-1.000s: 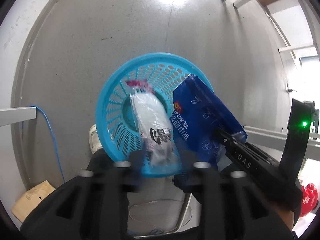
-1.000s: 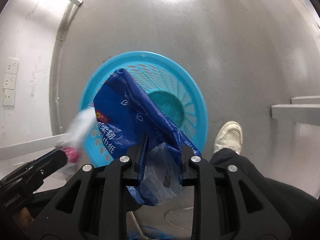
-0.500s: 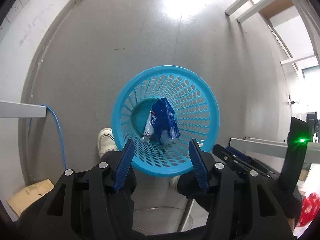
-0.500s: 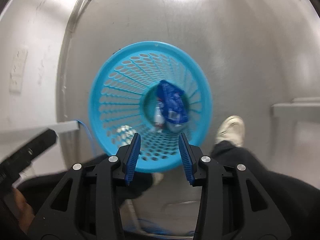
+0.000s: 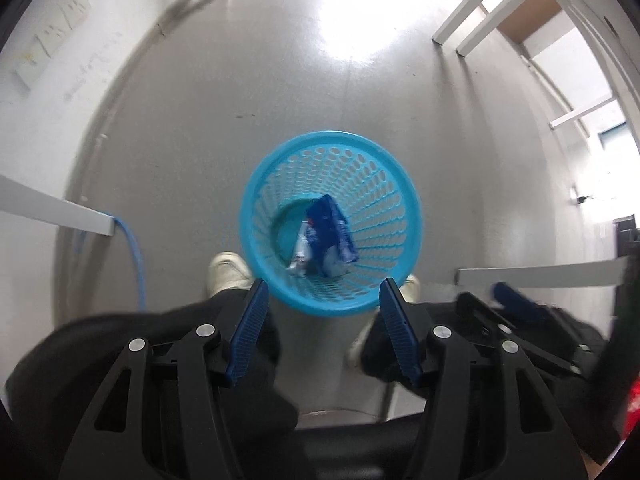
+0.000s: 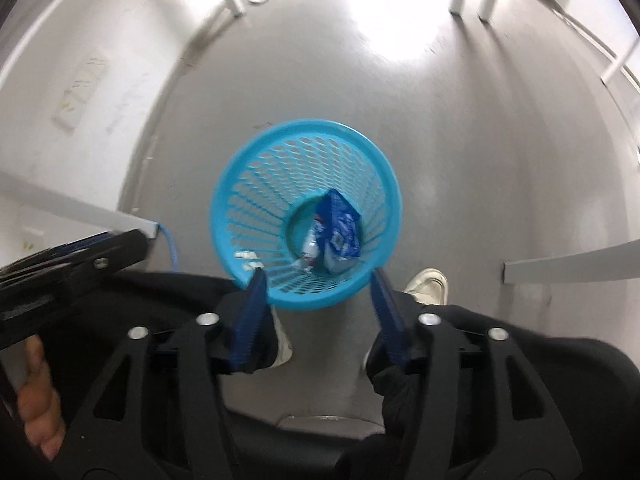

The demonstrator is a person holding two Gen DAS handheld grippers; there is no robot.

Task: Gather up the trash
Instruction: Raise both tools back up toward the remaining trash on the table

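Bare grey floor [image 5: 224,128] lies wide ahead of you beyond the blue basket [image 5: 256,184]; white desk legs [image 5: 452,28] stand far off. Your shoes [image 5: 226,276] flank the basket's near side, a blue cable [image 5: 134,256] to the left. Your left hand-held gripper [image 5: 322,300] and right hand-held gripper [image 6: 316,290] hang spread and empty above it. The blue wrapper [image 5: 330,230] and clear wrapper [image 5: 301,254] lie in the basket's bottom, long axes running toward and away from you

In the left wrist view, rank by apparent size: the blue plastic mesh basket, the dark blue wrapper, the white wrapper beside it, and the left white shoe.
1. Blue plastic mesh basket
2. Dark blue wrapper
3. Left white shoe, partly hidden by the trouser leg, so its rank against the blue wrapper is unsure
4. White wrapper, mostly covered
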